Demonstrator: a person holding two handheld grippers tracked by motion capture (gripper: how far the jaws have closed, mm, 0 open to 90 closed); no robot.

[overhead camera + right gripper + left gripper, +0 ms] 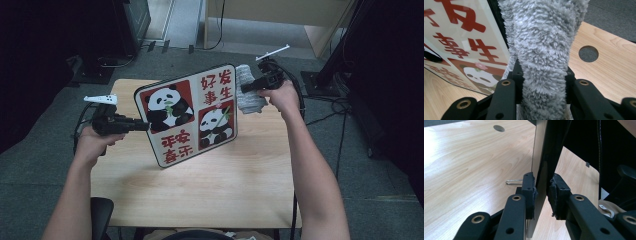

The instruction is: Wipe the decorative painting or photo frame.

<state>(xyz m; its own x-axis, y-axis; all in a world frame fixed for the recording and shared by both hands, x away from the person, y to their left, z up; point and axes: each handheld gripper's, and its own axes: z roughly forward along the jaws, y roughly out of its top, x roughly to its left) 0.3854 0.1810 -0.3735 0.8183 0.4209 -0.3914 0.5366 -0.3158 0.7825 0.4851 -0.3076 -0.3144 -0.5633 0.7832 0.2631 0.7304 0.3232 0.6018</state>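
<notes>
While the left gripper (142, 125) clamps the left edge of the panda board (190, 115), the board stands tilted on its lower corner above the wooden surface (210, 185), its printed face turned up toward the high camera. In the left gripper view the board's thin edge (541, 185) sits squarely between the jaws, both pads pressed against it, with a small wire clip (513, 181) lying on the surface just beyond the left jaw. Farther right, the right gripper (246, 88) has its jaws clenched on a rolled grey cloth (248, 90), which rises from between them and hangs just beside the board's upper right edge; whether it touches the board cannot be told. In the right gripper view the cloth (544, 57) stands straight up between the jaws, with the board's red lettering (461, 32) just to the left of them and a round cable hole (588, 53) in the surface to the right. The step in hand looks like wiping the board: it is held steady and the cloth brought up. The next move probably calls for pressing the cloth onto the face and sweeping across, with the left jaws bracing against the push.
</notes>
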